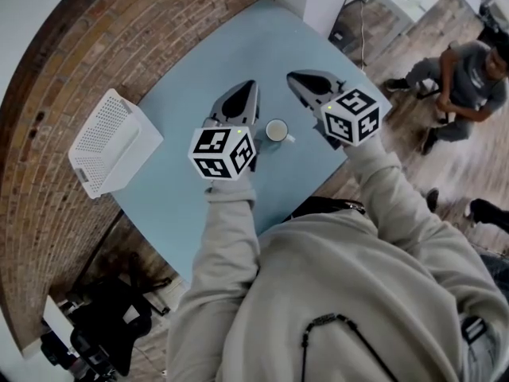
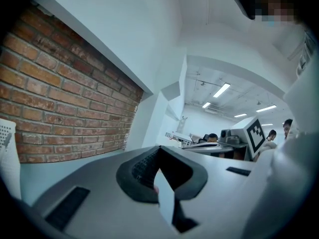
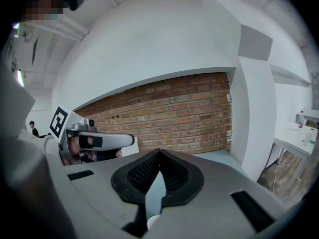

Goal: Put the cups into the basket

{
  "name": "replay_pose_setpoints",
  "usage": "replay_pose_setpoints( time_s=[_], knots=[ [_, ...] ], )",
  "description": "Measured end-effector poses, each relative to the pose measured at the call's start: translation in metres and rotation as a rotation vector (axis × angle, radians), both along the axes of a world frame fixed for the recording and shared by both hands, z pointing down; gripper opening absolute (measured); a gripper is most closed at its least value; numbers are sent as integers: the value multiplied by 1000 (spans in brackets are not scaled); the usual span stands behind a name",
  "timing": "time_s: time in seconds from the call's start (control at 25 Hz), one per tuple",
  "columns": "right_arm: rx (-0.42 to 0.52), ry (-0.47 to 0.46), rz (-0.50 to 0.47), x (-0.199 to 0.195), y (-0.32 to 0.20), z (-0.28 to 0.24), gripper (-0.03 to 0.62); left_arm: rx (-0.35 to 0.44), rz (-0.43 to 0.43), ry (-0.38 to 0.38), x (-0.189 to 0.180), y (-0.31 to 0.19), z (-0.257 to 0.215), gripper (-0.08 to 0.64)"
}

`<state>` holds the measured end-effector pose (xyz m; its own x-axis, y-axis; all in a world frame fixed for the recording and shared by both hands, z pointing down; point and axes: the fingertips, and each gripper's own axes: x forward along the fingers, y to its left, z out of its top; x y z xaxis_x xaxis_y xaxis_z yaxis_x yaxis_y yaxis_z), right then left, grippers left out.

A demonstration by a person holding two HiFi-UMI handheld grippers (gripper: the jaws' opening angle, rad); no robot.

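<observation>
Cup (image 1: 276, 130) on table (image 1: 238, 46), right of basket (image 1: 111, 142), between left gripper (image 1: 251, 84) and right gripper (image 1: 293, 76), both closed and empty; only head view shows it.

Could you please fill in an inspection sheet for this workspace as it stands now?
Surface: blue table, mostly bare.
Job's things: one cup, upright, between the grippers; white basket at the table's left corner, inside not visible.
Clutter: nothing seen on the table.
Grippers: left gripper and right gripper both shut, holding nothing, one on each side of the cup.
Cables: nothing seen on the table.
Surroundings: brick wall, wood floor, a seated person to the right.
</observation>
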<state>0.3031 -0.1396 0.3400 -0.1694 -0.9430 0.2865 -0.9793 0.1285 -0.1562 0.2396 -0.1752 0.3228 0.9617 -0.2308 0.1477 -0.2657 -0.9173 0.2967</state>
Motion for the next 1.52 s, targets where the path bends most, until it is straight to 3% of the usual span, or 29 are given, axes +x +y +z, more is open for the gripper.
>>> replay_pose_setpoints(
  time_s=[0.32, 0.56, 1.52],
  knots=[
    [-28, -32, -14, 1, -1, 24, 9, -58, -15, -66, 5, 3, 40, -5],
    [-88, -64, -15, 4, 9, 61, 9, -135, -22, -70, 6, 11, 68, -5],
    [-338, -139, -70, -21, 61, 202, 11, -294, -72, -216, -18, 42, 199, -5]
  ],
)
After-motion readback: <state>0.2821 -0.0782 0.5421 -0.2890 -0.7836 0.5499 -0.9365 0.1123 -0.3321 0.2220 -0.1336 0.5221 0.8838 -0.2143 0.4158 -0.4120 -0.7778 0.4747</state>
